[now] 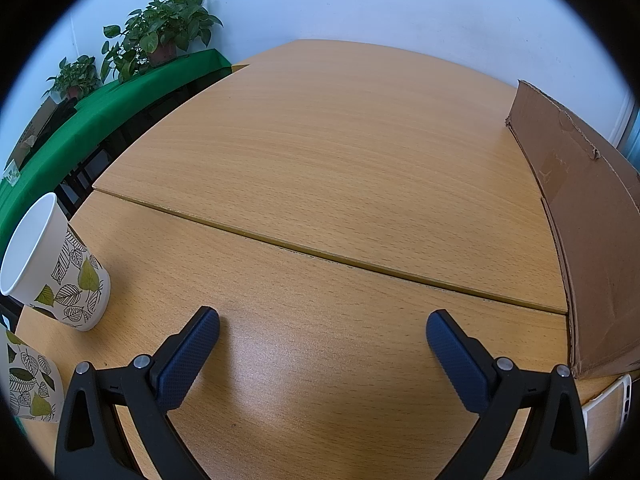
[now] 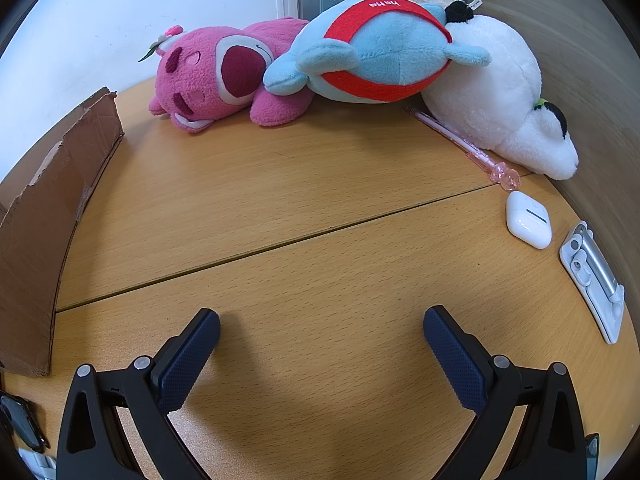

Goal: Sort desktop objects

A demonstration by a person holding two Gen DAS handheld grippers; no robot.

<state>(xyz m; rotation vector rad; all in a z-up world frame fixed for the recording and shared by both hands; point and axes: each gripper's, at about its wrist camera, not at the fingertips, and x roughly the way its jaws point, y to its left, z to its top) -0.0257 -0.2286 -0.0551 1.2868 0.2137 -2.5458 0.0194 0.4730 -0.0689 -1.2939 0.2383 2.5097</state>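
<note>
A: How do the jaws stand?

B: Both pairs are spread wide and hold nothing. The left gripper [image 1: 322, 326] hangs over bare wooden worktop [image 1: 320, 152], the right gripper [image 2: 321, 324] likewise.

A: Where are the things to sort?

B: On the left, a leaf-print paper cup [image 1: 56, 264] stands near the worktop's edge, a second leaf-print cup [image 1: 30, 384] just beside it. A cardboard box [image 1: 580, 216] sits to the right. In the right view, a pink plush [image 2: 216, 76], blue plush [image 2: 380, 48] and white plush [image 2: 492, 92] lie at the back, touching one another. A pink pen [image 2: 464, 142] lies against the white one, with a white earbud case [image 2: 528, 220] and a white folding stand [image 2: 596, 280] nearby.
</note>
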